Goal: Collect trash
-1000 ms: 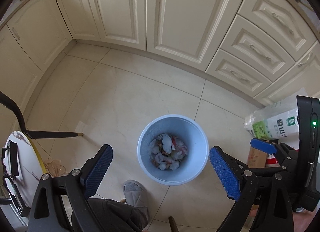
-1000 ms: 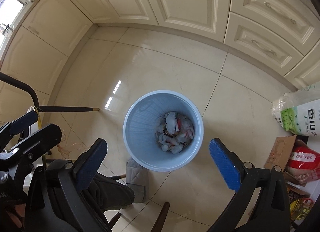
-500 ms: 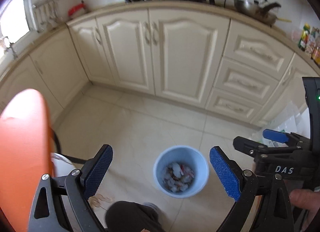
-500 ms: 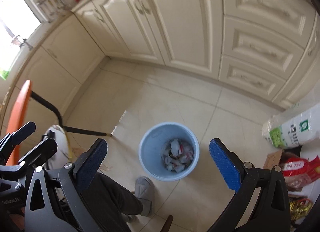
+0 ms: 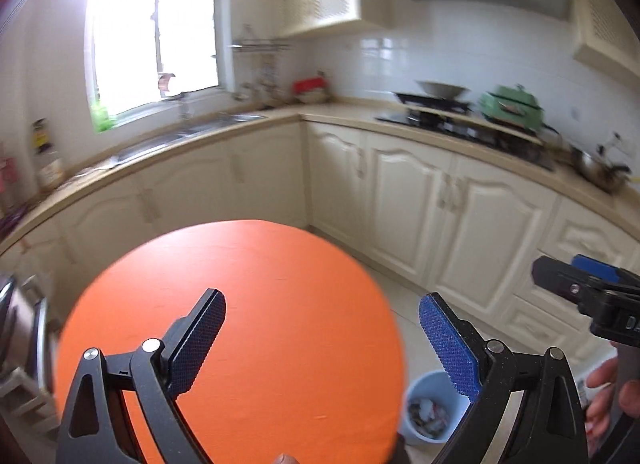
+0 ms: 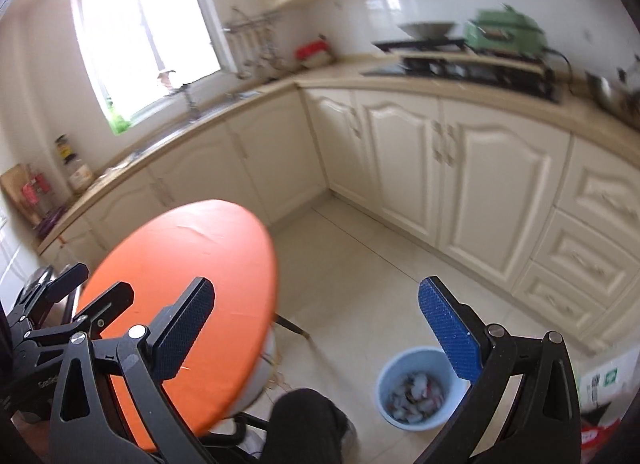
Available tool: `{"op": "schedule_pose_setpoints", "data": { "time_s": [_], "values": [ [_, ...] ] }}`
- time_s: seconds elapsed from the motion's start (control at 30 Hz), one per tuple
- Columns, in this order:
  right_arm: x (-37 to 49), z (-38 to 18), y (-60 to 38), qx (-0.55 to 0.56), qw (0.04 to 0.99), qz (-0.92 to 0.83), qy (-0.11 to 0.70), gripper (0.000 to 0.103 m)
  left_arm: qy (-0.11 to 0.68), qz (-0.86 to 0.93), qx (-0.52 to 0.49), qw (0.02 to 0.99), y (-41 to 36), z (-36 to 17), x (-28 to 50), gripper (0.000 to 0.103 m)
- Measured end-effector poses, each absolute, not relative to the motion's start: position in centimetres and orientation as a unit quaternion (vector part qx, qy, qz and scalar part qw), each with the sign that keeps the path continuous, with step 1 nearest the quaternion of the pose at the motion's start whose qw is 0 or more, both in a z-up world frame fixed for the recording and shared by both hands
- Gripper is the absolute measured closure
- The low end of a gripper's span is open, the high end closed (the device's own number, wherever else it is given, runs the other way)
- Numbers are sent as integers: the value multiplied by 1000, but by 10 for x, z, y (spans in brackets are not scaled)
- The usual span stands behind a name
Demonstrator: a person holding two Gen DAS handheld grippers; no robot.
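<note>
1. Your left gripper [image 5: 322,338] is held up over the orange table [image 5: 248,328], jaws wide apart with nothing between the blue pads [image 5: 448,348].
2. Your right gripper [image 6: 316,334] is also spread wide and empty; its left finger shows over the table's edge, its right finger over the floor [image 6: 360,276].
3. The bin [image 6: 416,388] stands on the floor to the right of the table, near the cabinets [image 6: 460,176]. In the left view the bin [image 5: 434,408] shows just past the table's right rim, partly behind your right pad.
4. The trash [image 6: 416,390] lies in the bin as a heap of crumpled white bits with some red; the pieces are too small to tell apart.
5. The tabletop is bare orange in both views.
6. Your leg [image 6: 304,424], in dark trousers, sits between the table and the bin.
7. In the left view, the right gripper's body shows at the right edge, with your fingers [image 5: 604,388] wrapped round its handle.
8. A white bag [image 6: 604,380] with green print lies on the floor to the right of the bin.
9. Much of the kitchen behind is blurred; a sink [image 5: 188,136] under the window and a stove [image 5: 440,112] on the counter can be made out.
</note>
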State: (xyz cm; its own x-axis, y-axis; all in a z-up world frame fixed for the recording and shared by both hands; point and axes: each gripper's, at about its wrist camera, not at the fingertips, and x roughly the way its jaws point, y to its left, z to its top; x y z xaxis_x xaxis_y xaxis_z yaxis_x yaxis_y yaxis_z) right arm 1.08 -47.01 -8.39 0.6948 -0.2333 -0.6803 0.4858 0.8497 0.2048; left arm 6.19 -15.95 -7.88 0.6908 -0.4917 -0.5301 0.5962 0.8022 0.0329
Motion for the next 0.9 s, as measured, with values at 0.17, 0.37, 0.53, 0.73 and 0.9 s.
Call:
{"op": "schedule_pose_setpoints", "data": {
  "time_s": [0.17, 0.37, 0.53, 0.73, 0.9],
  "values": [
    [45, -50, -396, 146, 926, -159, 309, 0, 234, -227, 79, 942, -74, -50, 32, 7],
    [63, -17, -315, 85, 947, -126, 284, 0, 204, -165, 59, 963, -7, -24, -29, 2],
    [65, -5, -274, 64, 956, -99, 269, 0, 171, -124, 53, 976, 25, -17, -92, 1],
    [68, 2, -250, 57, 960, -76, 262, 0, 164, -98, 34, 981, 39, -23, -133, 1],
    [69, 3, -245, 51, 961, -72, 262, 0, 166, -81, 29, 982, 37, -24, -134, 1]
  ]
}}
